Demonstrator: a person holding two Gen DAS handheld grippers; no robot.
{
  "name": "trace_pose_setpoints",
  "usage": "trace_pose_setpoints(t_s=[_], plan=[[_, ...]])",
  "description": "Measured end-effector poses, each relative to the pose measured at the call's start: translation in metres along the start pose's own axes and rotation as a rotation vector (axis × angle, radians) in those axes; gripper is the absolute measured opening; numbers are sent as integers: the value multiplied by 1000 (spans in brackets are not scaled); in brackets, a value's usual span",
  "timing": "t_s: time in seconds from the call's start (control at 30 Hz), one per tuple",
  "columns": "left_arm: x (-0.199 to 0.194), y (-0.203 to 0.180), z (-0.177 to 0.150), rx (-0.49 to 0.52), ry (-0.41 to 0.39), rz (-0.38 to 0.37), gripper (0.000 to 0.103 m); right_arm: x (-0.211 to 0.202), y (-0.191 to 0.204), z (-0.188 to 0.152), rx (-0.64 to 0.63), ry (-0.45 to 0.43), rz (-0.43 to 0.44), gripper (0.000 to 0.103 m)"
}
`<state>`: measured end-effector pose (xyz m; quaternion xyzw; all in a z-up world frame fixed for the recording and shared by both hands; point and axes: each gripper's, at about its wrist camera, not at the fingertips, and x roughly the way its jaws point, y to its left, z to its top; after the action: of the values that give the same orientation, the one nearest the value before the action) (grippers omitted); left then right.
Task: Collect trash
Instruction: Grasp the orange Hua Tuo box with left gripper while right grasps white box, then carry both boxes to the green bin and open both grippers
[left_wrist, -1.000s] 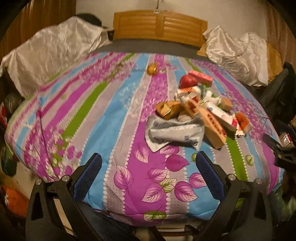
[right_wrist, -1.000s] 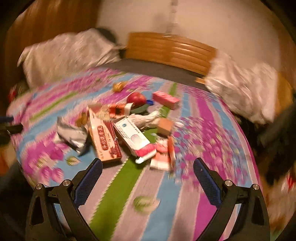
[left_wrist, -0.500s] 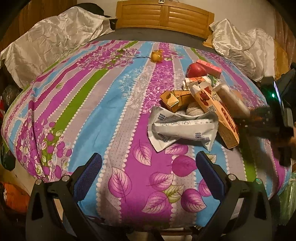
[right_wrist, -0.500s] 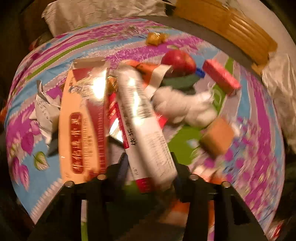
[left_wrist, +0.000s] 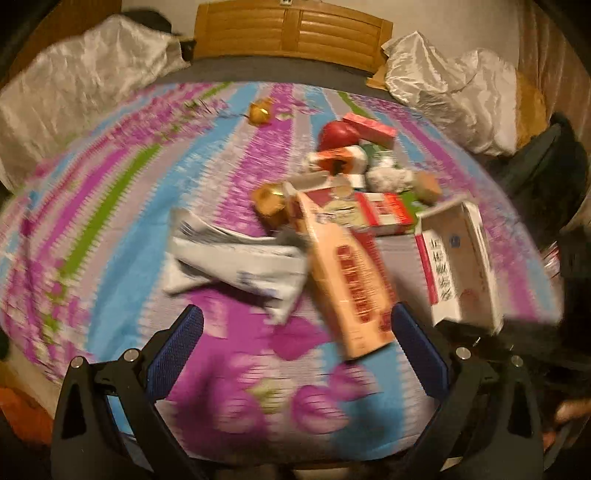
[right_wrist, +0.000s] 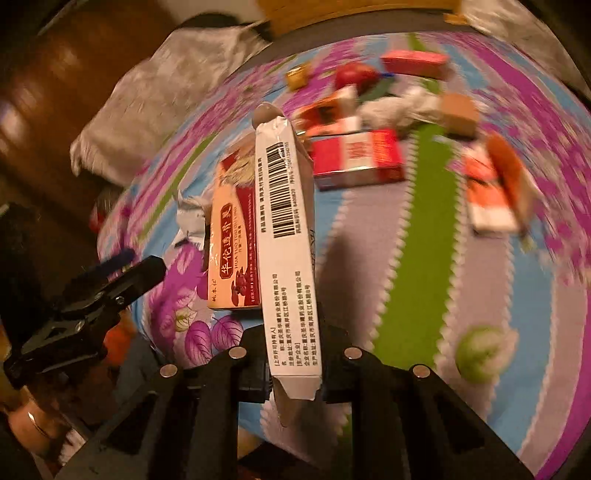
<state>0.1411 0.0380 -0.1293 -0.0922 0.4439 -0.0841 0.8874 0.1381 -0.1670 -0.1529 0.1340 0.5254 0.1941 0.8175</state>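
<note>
Bedding in purple, blue and green stripes formed the work surface: a bed (left_wrist: 122, 206) with a wooden headboard (left_wrist: 291, 33) and silvery pillows at the far end. Scattered packaging lay clustered right of centre on the bedspread.

The long white carton (right_wrist: 286, 236) with the barcode was the item in hand. One second earlier it lay flat among the litter, with the right gripper (right_wrist: 291, 373) wide open above it. The right fingers had just been closing, and they now stood nearly together, clamped on the near end of the carton. The carton pointed away from the camera, lifted clear of the bedspread; the left wrist view showed it raised at the right edge of the pile.

The peach and maroon box (left_wrist: 347, 273) remained on the bed, just beside the lifted carton. Crumpled grey wrapping (left_wrist: 236, 266) lay touching its left side. A red box (right_wrist: 356, 157), a red apple-like object (left_wrist: 338, 133) and smaller cartons lay beyond.

The left gripper (left_wrist: 295, 343) was wide open and empty, hovering near the grey wrapping.

Judgement: the first piece was secured; the remainder was uncollected. No bin was visible in either view.
</note>
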Motion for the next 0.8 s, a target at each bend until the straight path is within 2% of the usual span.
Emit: trace_pose_setpoints(t_s=[0.07, 0.13, 0.27, 0.33, 0.4, 0.43, 0.47, 0.53, 0.7, 0.8], plan=[[7, -14, 5, -24, 24, -51, 98, -12, -9, -7, 31, -16, 6, 19], [17, -27, 8, -31, 32, -49, 98, -29, -20, -18, 57, -32, 3, 19], [46, -50, 9, -20, 98, -4, 98, -47, -31, -44, 105, -24, 6, 19], [64, -63, 9, 22, 114, 54, 98, -49, -42, -57, 127, -22, 2, 19], [79, -62, 6, 25, 143, 78, 83, -55, -51, -74, 156, -28, 1, 19], [87, -59, 4, 4, 172, 83, 58, -57, -55, -77, 168, -34, 1, 19], [89, -52, 2, -23, 195, 68, 56, -63, -58, -78, 180, -51, 0, 19], [82, -45, -1, -46, 177, 53, 55, -72, -61, -79, 185, -83, -2, 19], [28, -50, -12, 4, 101, 18, 55, -102, -62, -81, 175, -163, 5, 19], [-7, -68, -15, 62, 38, 4, 55, -124, -64, -83, 177, -218, -1, 19]])
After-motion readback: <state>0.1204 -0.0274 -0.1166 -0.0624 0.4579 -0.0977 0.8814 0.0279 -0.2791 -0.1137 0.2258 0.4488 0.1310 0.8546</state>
